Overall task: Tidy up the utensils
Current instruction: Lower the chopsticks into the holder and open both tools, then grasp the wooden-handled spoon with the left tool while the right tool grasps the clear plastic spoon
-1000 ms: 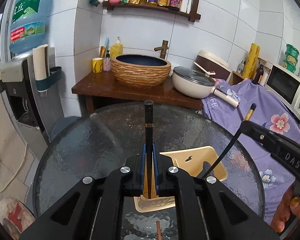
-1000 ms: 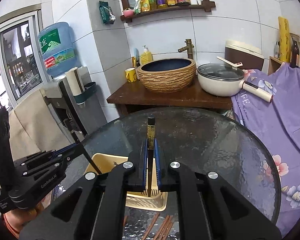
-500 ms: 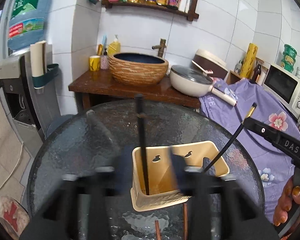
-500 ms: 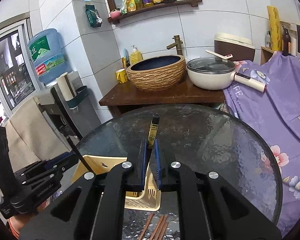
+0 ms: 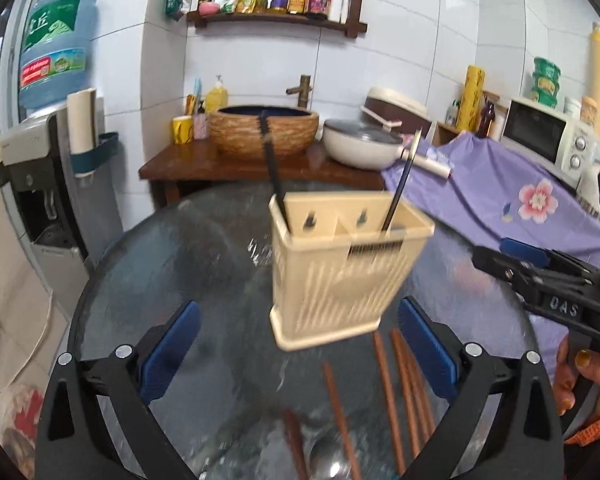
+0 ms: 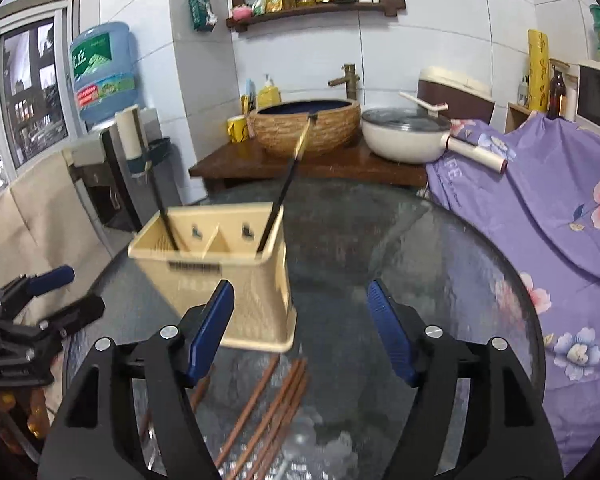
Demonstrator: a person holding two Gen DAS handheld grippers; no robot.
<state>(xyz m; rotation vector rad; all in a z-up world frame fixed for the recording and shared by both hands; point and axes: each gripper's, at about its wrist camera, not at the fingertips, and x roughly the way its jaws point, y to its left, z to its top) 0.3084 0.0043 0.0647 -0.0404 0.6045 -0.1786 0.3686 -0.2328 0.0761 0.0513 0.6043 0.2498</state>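
Note:
A beige utensil holder point(image 5: 336, 268) point(image 6: 224, 268) stands on the round glass table point(image 5: 172, 272). One black chopstick point(image 5: 274, 168) leans in its left compartment and another point(image 5: 400, 188) in its right; both show in the right wrist view point(image 6: 162, 208) point(image 6: 288, 180). Several brown chopsticks point(image 5: 396, 392) point(image 6: 272, 408) and a metal spoon point(image 5: 332, 460) lie on the glass in front of the holder. My left gripper point(image 5: 300, 344) is open and empty, just in front of the holder. My right gripper point(image 6: 300, 328) is open and empty, to the holder's right.
Behind the table stands a wooden counter point(image 6: 300, 160) with a woven basin point(image 6: 304, 128) and a white pan point(image 6: 408, 136). A purple floral cloth point(image 6: 540, 200) covers the right side. A water dispenser point(image 5: 40, 168) stands on the left, a microwave point(image 5: 544, 140) at far right.
Both grippers opened and let go of their black chopsticks, which now stand in the holder. Both grippers have pulled back and lowered, bringing the brown chopsticks on the table into view.

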